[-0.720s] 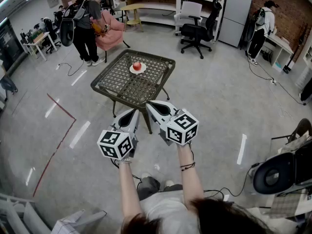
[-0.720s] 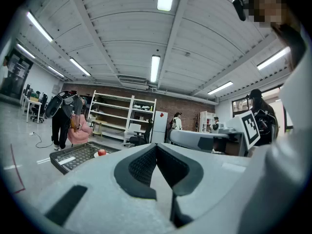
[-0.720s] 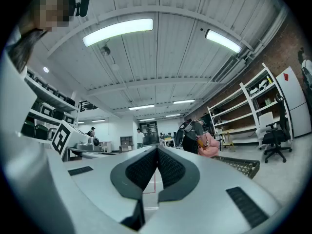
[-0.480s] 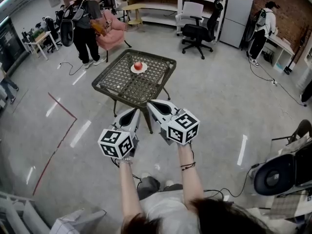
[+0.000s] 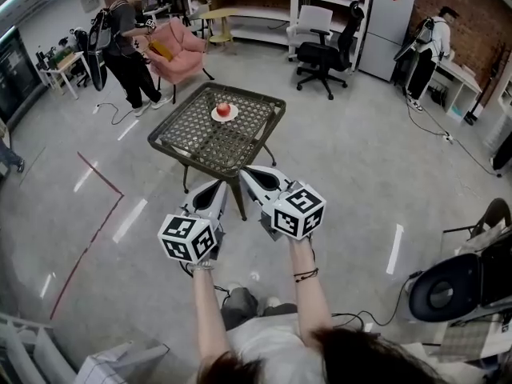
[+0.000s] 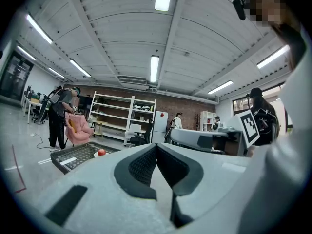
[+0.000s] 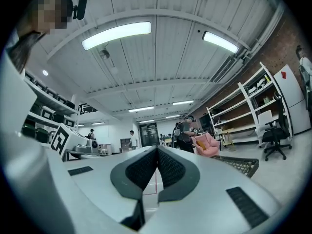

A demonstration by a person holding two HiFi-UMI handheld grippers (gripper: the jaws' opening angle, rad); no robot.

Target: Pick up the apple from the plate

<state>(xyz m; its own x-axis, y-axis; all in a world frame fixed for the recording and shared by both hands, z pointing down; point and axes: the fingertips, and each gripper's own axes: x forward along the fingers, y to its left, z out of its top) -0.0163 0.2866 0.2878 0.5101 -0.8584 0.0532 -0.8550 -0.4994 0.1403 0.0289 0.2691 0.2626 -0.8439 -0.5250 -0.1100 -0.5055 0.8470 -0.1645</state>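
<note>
A red apple [image 5: 223,108] sits on a small white plate [image 5: 226,116] at the far side of a dark mesh-top table [image 5: 200,138]. Both grippers hover side by side in the air well short of the table. The left gripper [image 5: 221,185] is shut and holds nothing, and the right gripper [image 5: 245,171] is also shut and empty. In the left gripper view the apple [image 6: 101,152] is small and far off, left of the shut jaw tips [image 6: 156,146]. The right gripper view shows shut jaw tips [image 7: 157,149] and only the table's corner [image 7: 242,164].
A person [image 5: 120,42] stands by a pink armchair [image 5: 178,50] behind the table on the left. A black office chair [image 5: 324,50] and shelving [image 5: 264,6] stand at the back, with another person [image 5: 428,42] at the back right. A red floor line [image 5: 92,222] runs on the left.
The person by the pink armchair has stepped left, away from the table. Both grippers have stayed shut and in about the same place.
</note>
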